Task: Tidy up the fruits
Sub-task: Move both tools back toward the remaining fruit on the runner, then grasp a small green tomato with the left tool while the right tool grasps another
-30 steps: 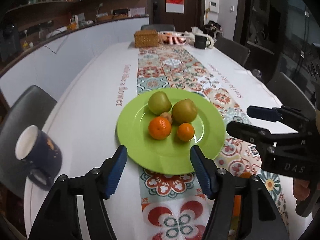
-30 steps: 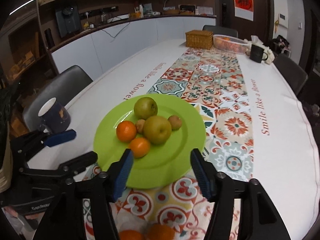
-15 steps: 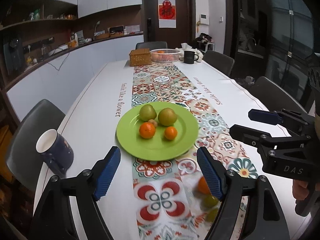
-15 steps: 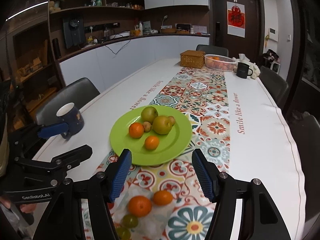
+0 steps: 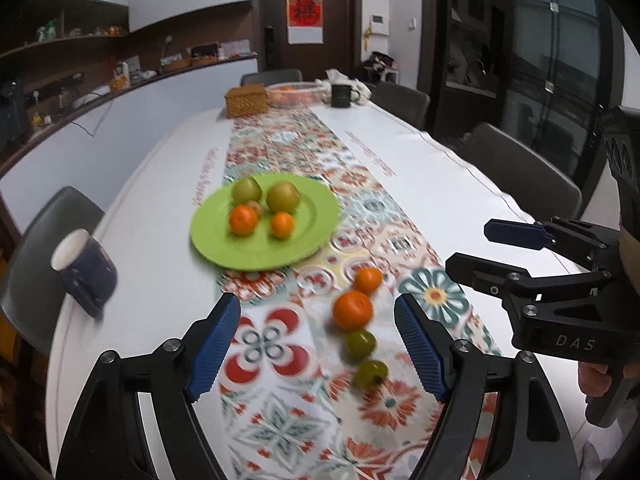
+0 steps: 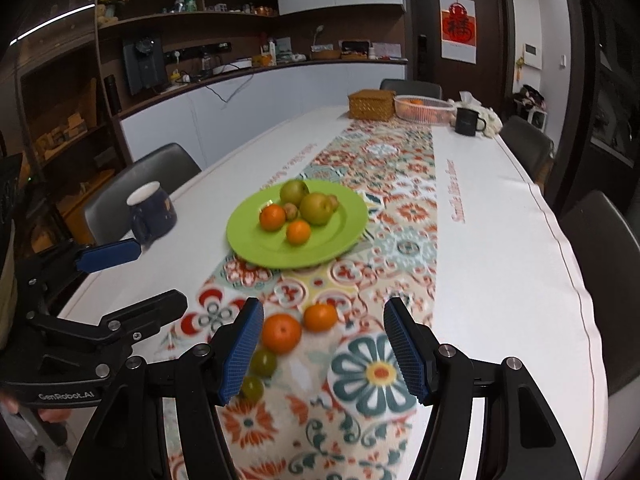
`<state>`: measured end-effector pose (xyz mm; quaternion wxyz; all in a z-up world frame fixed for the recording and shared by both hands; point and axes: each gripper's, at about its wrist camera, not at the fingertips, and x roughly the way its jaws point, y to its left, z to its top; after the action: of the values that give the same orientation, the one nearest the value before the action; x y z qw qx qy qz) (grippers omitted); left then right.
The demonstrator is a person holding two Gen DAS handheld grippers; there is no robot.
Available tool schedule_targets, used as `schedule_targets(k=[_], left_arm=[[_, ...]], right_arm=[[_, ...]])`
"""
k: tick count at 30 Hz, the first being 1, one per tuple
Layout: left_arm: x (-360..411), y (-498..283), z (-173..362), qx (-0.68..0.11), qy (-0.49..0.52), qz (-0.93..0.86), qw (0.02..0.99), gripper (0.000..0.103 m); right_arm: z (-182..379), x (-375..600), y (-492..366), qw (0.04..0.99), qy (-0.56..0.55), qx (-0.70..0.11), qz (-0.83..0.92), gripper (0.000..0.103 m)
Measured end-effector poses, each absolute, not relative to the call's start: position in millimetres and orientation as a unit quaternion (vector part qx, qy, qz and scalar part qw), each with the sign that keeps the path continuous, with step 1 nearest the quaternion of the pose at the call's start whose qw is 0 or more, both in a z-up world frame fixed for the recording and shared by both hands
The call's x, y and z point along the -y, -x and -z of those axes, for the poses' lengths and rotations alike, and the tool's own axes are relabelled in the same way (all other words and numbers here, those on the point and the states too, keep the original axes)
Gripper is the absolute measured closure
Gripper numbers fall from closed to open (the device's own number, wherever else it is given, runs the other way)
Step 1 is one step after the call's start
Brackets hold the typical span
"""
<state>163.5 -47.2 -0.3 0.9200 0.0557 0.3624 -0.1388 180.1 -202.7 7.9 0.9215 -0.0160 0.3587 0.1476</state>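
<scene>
A green plate on the patterned runner holds two green pears, two small oranges and small brown fruits. Nearer me on the runner lie a large orange, a smaller orange and two small green fruits. My left gripper is open and empty, above the runner just short of the loose fruits. My right gripper is open and empty, with the loose oranges between and just beyond its fingertips. Each gripper shows in the other's view, the right and the left.
A dark blue mug stands left of the plate near the table edge. At the far end are a wicker box, a white basket with oranges and a black mug. Grey chairs surround the table.
Both grippers have pulled back and up from the plate. The plate now looks farther off and the loose fruits on the runner have come into view. Both stay open.
</scene>
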Motion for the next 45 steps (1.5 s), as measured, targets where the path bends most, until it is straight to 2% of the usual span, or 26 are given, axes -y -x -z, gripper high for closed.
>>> schedule_targets(k=[8,10,13,15,19,24,26,45], left_arm=[[67,-160,39,-0.41,-0.06,0.173,0.894,0.024],[70,-162,49,-0.426,-0.055,0.182,0.885,0.028],[75,-165,66,-0.448,-0.045,0.192,0.872,0.035],[77,-168,75,-0.462,-0.039,0.198,0.863,0.044],[81,-172,88,-0.477,-0.041,0.205,0.854,0.051],[82,-177,94,-0.483,-0.038,0.204,0.851,0.07],[82,-178,94,-0.483,-0.037,0.204,0.851,0.073],[29,-172,69,-0.455,-0.022,0.126,0.881,0.074]], right_arm=[[27,220,-163,0.908,0.004,-0.402,-0.123,0.04],[36,223,-161,0.904,0.002,-0.412,-0.116,0.04],[47,225,-158,0.898,0.0,-0.427,-0.11,0.04],[55,226,-157,0.894,-0.002,-0.435,-0.108,0.04],[66,226,-156,0.887,-0.006,-0.45,-0.105,0.04],[73,224,-157,0.883,-0.007,-0.458,-0.105,0.04],[75,222,-158,0.881,-0.007,-0.461,-0.106,0.04],[68,180,-176,0.878,-0.008,-0.45,-0.163,0.041]])
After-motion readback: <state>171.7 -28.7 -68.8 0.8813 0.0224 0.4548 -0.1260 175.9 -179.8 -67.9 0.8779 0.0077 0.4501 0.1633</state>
